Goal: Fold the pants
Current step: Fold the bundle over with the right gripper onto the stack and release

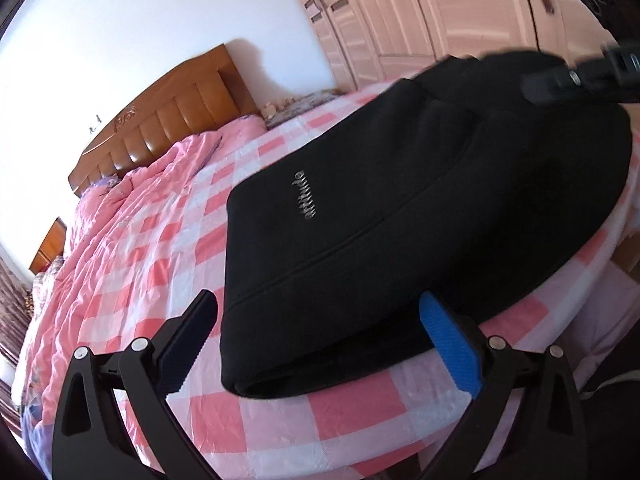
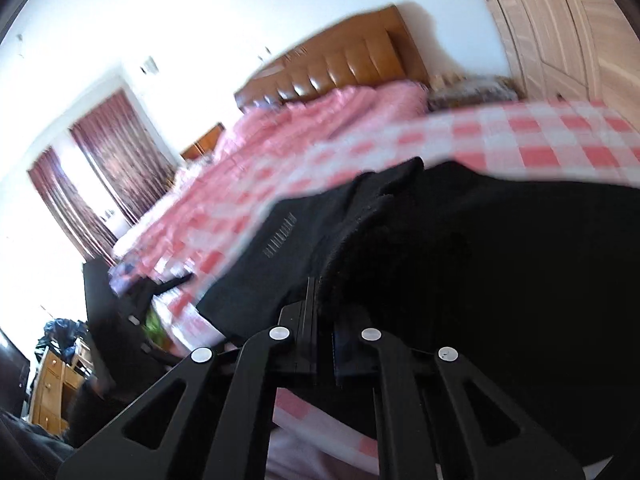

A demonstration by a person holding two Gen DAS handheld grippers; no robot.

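Black fleece pants (image 1: 400, 200), half-folded on pink-checked bedsheet (image 1: 168, 248): right gripper (image 2: 320, 312) pinches lifted fabric mid-fold, left gripper (image 1: 320, 340) spread wide; next, lay the fold over.

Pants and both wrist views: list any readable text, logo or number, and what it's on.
"attitude": pale lettering printed on the black pants, readable in the left wrist view, beyond the open left claw.
The same print shows on the pants in the right wrist view, where the right claw is shut on the fabric, but motion blur makes it unreadable there.
No other words, numbers or signs can be made out on the checked bedsheet, headboard or wardrobe.
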